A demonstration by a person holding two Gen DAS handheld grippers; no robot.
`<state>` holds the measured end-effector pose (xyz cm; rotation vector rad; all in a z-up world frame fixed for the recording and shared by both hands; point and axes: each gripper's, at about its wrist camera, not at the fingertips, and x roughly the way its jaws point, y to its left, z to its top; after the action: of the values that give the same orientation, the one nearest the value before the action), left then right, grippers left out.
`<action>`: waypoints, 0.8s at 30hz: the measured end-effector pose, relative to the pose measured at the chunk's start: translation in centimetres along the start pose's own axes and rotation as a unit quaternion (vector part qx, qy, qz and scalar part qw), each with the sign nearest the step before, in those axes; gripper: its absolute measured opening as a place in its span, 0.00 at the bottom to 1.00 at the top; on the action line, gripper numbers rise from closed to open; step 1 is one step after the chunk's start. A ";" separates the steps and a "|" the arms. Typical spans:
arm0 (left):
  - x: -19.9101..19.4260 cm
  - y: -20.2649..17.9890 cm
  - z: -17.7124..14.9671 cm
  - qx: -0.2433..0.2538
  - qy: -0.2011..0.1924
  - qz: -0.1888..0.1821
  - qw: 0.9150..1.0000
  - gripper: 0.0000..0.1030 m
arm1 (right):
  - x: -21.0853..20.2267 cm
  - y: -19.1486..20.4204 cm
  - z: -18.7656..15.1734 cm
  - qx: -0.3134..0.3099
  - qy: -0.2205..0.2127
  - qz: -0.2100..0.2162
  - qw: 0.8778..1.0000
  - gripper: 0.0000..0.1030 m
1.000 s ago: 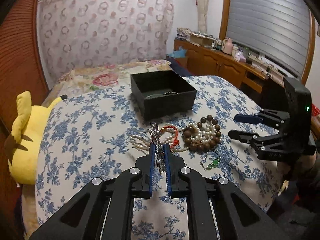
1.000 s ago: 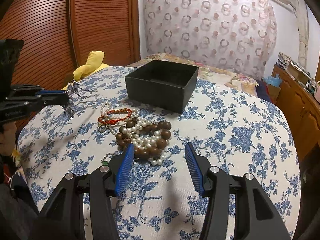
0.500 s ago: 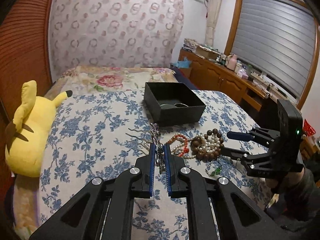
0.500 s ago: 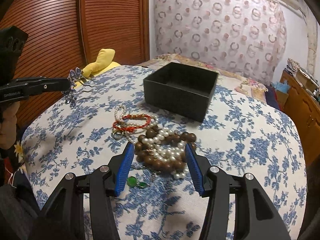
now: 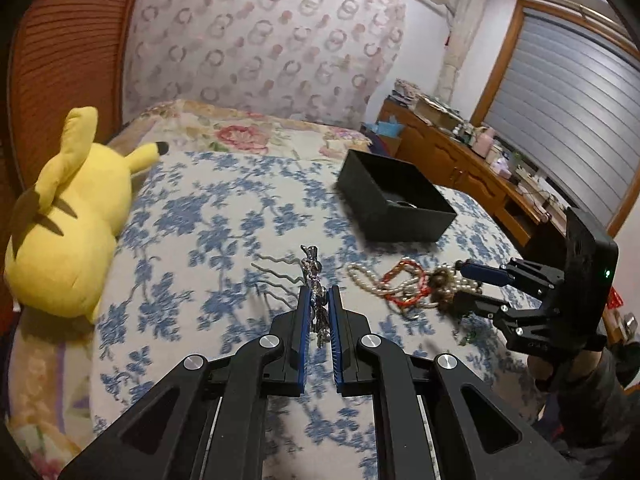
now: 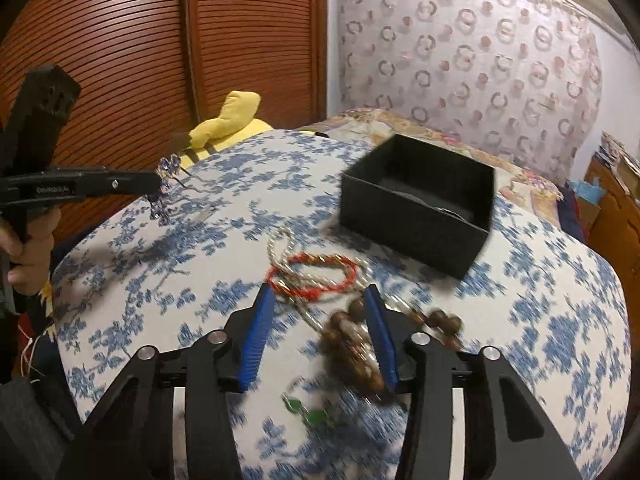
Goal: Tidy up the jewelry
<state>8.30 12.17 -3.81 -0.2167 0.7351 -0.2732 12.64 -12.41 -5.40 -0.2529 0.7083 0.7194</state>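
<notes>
Left wrist view: my left gripper fingers clamp the silver hairpin, long axis upright; black box lies at 1 o'clock. My right gripper, fingers apart, nears the beaded pile on the bed.

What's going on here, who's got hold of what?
A person is sorting jewelry on a bed. The left hand-held gripper is shut on a silver hair comb, held up above the bedspread. The right hand-held gripper is open, low over the pile of wooden beads, pearls and a red bracelet, gripping nothing. The black box sits beyond the pile.
</notes>
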 end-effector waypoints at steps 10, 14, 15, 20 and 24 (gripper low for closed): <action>-0.8 0.1 0.3 0.007 -0.011 0.010 1.000 0.08 | 4.8 1.9 3.1 -0.035 0.030 0.034 0.998 0.24; -1.0 0.0 0.8 0.012 -0.013 0.019 1.000 0.08 | 7.2 1.8 4.1 -0.041 0.054 0.027 0.997 0.20; -1.0 -0.1 0.9 0.014 -0.014 0.021 1.000 0.08 | 7.6 1.8 4.2 -0.041 0.060 0.024 0.997 0.18; -1.2 -0.6 1.1 0.024 -0.017 0.020 0.999 0.08 | 9.2 1.6 4.4 -0.042 0.084 0.015 0.995 0.16; -1.0 -0.9 1.0 0.028 -0.016 0.021 0.999 0.08 | 9.4 2.4 4.5 -0.073 0.086 0.012 0.994 0.05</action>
<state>8.17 11.76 -2.19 -0.1524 0.6981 -0.2502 18.28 -3.85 -8.32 -0.4443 0.8247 0.7790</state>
